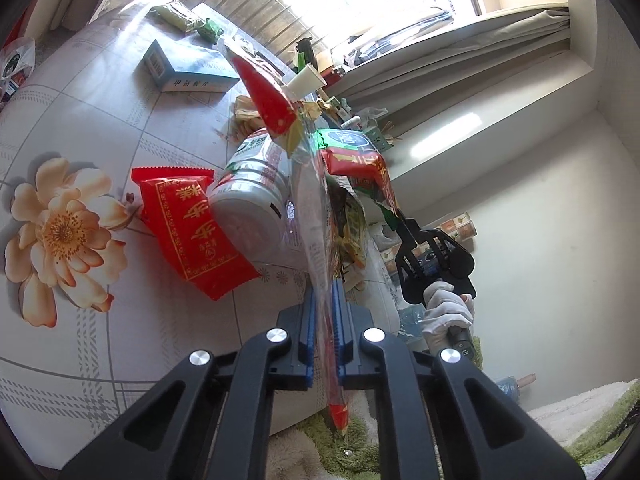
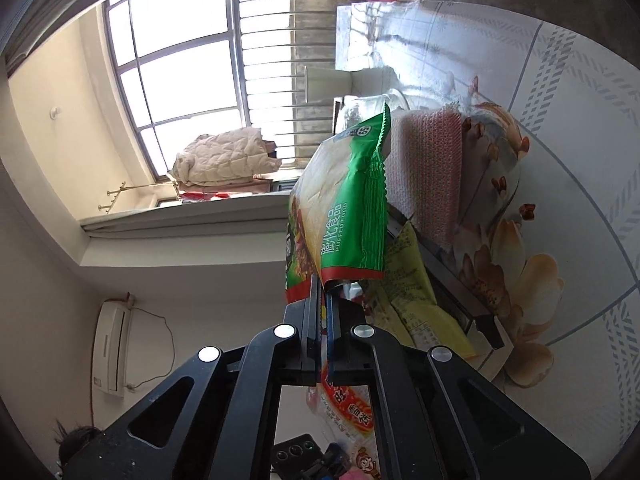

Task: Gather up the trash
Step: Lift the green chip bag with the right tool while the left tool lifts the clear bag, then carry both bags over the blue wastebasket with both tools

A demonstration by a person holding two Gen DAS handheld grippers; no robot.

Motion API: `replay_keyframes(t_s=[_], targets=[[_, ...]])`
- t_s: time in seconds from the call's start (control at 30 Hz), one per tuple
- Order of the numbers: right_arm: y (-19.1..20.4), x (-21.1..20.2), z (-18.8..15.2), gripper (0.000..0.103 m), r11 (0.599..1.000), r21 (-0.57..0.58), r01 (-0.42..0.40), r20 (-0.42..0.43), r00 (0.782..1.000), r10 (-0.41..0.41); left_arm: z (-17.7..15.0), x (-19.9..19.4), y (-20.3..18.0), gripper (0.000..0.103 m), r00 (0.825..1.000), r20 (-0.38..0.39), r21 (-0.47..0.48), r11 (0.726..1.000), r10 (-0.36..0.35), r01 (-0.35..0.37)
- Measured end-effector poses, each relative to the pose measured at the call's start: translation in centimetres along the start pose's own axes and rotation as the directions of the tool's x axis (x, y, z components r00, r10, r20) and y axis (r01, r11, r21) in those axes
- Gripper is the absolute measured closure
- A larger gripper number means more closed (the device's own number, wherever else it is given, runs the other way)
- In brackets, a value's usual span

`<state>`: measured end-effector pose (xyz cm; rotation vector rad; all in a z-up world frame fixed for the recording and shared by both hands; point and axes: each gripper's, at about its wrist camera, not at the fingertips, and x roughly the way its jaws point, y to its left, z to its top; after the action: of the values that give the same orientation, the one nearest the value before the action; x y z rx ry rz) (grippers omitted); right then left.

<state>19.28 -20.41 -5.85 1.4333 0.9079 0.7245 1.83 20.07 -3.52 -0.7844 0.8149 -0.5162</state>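
Note:
My left gripper [image 1: 325, 296] is shut on a clear plastic wrapper with red ends [image 1: 310, 200], held upright above the table. My right gripper [image 2: 323, 292] is shut on a green puffed-food bag [image 2: 348, 216]; it also shows in the left wrist view [image 1: 404, 224], gripping that bag [image 1: 360, 164] by its torn edge. A red snack packet [image 1: 192, 232] and a white plastic bottle [image 1: 252, 192] lie on the flowered tablecloth [image 1: 60, 240] just left of my left gripper. A yellow wrapper [image 2: 416, 296] hangs right of the green bag.
A blue-white box [image 1: 188, 68] and green packets [image 1: 180, 16] lie farther back on the table. More clutter sits at the table's far edge by the curtain [image 1: 460, 48]. A pink bubble-wrap sheet [image 2: 428, 168] lies on the tablecloth [image 2: 560, 100]. A green rug [image 1: 592, 432] covers the floor.

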Motion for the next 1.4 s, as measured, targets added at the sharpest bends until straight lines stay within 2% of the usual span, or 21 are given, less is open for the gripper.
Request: replay_keyframes(t_s=[0.13, 0.57, 0.97, 1.17, 1.27, 1.4], targets=[[1.1, -0.1, -0.1, 0.103, 0.998, -0.015, -0.059, -0.002, 0.998, 0.059, 0.2, -0.8, -0.2, 0.098, 0.999, 0.033, -0.008, 0.999, -0.036, 0.037], [5.5, -1.2, -0.7, 0.103, 0.974, -0.112, -0.196, -0.005, 0.980, 0.197, 0.8, -3.5, -2.2, 0.098, 0.988, 0.118, 0.069, 0.993, -0.103, 0.095], [9.0, -2.9, -1.5, 0.103, 0.936, -0.217, -0.278, 0.007, 0.958, 0.286, 2.8, -6.2, -5.3, 0.098, 0.960, 0.211, 0.134, 0.979, -0.181, 0.155], [10.5, -5.8, -1.5, 0.103, 0.910, -0.308, -0.278, 0.068, 0.948, 0.312, 5.0, -6.0, -8.1, 0.098, 0.949, 0.204, 0.203, 0.959, -0.239, 0.198], [10.9, -8.5, -1.5, 0.103, 0.900, -0.358, -0.247, 0.131, 0.942, 0.310, 6.4, -4.6, -10.7, 0.098, 0.956, 0.164, 0.261, 0.945, -0.243, 0.196], [10.6, -13.5, -2.1, 0.103, 0.900, -0.407, -0.158, 0.251, 0.928, 0.276, 8.1, -0.7, -15.2, 0.098, 0.964, 0.087, 0.352, 0.913, -0.252, 0.207]])
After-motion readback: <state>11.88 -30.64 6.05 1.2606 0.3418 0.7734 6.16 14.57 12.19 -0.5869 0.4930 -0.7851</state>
